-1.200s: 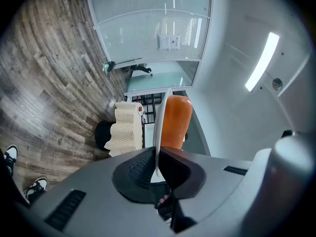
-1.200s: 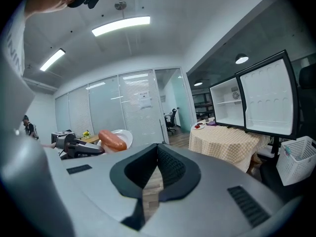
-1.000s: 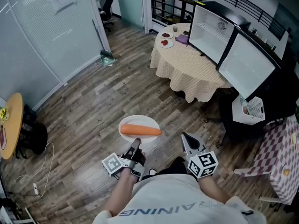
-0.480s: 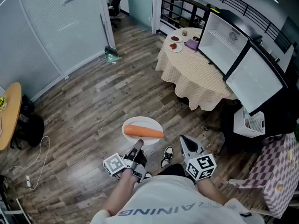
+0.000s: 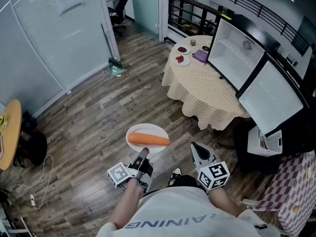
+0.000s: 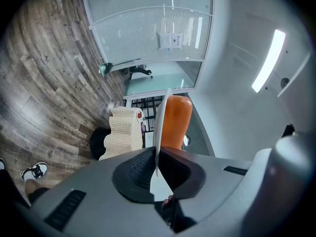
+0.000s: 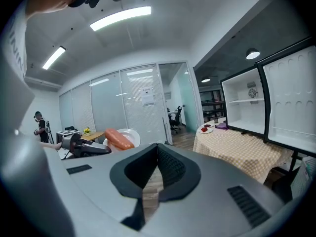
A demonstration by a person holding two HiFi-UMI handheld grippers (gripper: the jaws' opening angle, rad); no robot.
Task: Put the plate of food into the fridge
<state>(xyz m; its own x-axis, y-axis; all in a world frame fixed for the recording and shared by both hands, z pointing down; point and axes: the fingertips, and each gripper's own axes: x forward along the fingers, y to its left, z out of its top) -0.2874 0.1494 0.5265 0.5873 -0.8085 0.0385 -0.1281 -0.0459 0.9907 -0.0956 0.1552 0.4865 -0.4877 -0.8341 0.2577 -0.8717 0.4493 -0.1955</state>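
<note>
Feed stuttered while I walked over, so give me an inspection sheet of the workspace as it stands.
Surface: wood-plank floor; round table under a checked cloth.
Job's things: white plate carrying a carrot; fridge open beside the table.
Clutter: small dishes on the table.
Grippers: left gripper shut on the plate's rim; right gripper shut, empty.
Cables: white cable on the floor, far left.
Surroundings: glass partition, office chair.

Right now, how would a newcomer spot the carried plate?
Over the wooden floor, short of the checked-cloth table, the left gripper pinches a white plate by its rim. Unlike the table's small plates of red food, it carries one long orange piece.
</note>
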